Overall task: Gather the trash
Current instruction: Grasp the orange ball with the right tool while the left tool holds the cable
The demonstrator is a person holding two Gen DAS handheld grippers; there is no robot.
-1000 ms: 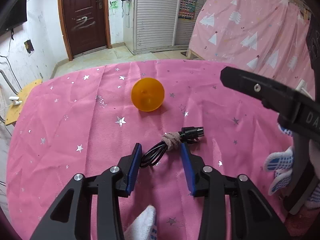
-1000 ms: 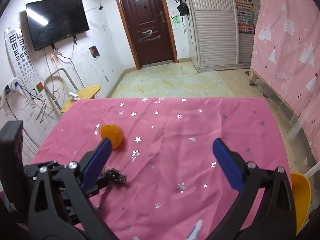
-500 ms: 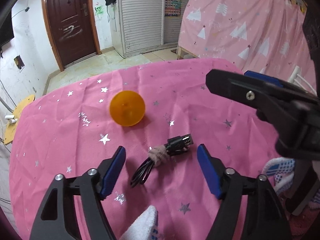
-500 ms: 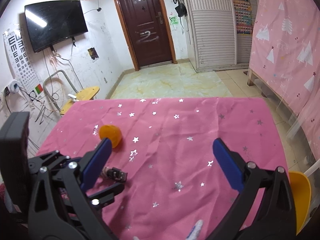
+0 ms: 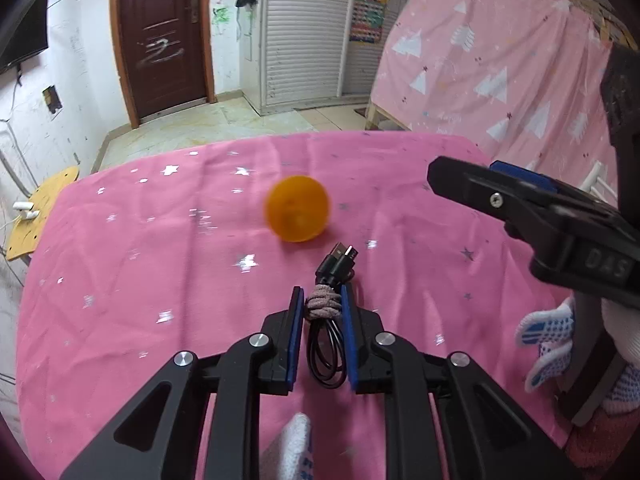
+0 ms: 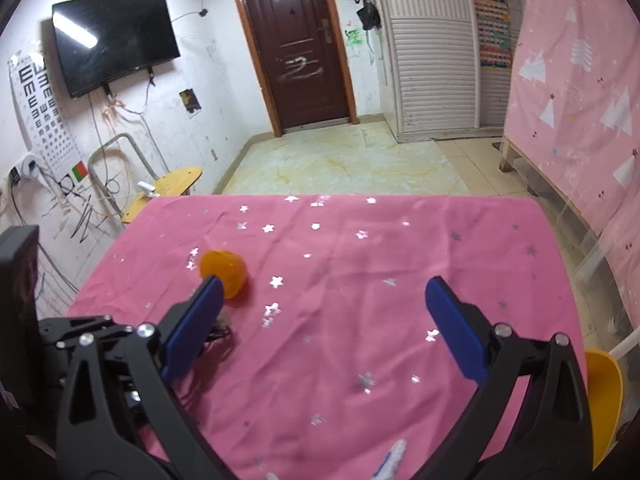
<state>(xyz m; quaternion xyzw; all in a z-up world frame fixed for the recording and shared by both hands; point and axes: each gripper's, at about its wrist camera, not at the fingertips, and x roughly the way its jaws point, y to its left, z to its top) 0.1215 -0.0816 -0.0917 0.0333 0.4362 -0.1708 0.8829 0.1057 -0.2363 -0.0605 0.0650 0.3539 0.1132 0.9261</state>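
Now left gripper [image 5: 320, 300] pinches coiled black cable [image 5: 326, 336].

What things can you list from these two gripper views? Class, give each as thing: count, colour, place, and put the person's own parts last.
Cable bundle: one, black, tied with a brownish band, between the left fingers.
Ball: one, orange, on the cloth beyond the cable.
Tablecloth: one, pink with silver stars, over the table.
Door: one, dark brown, far wall.
Television: one, black, left wall.
Left gripper: one, black with blue pads, shut on the cable.
Right gripper: one, same colours, open.
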